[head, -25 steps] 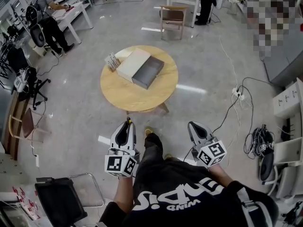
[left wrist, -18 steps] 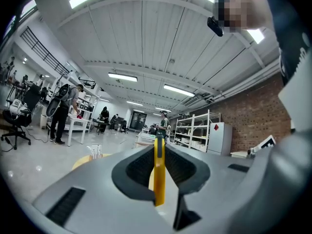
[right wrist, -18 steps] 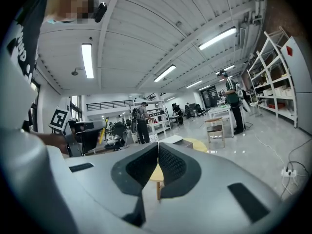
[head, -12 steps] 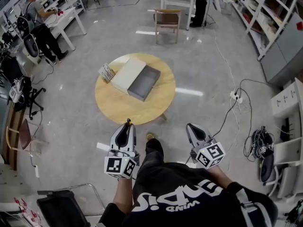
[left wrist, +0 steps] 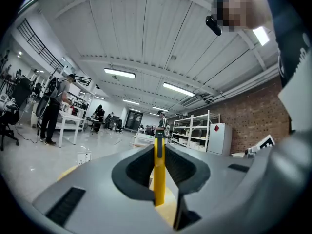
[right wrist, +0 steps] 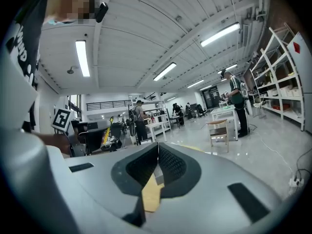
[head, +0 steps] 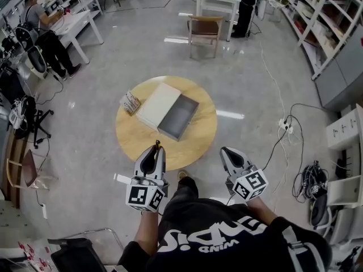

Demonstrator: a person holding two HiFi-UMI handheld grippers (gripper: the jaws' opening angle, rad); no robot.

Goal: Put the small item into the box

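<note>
Thin yellow strip (left wrist: 159,177) — upright, pinched in the left gripper (head: 155,149); grey box (head: 178,118) lies open on the round table (head: 195,143).

Closing in on the round table (head: 142,140): drawn down the head view, near rim now meeting the tip of the left gripper (head: 156,146) where bare floor showed a second ago. Sliding closer with it, the open box (head: 178,117), nearer the right gripper (head: 226,151) too.
</note>
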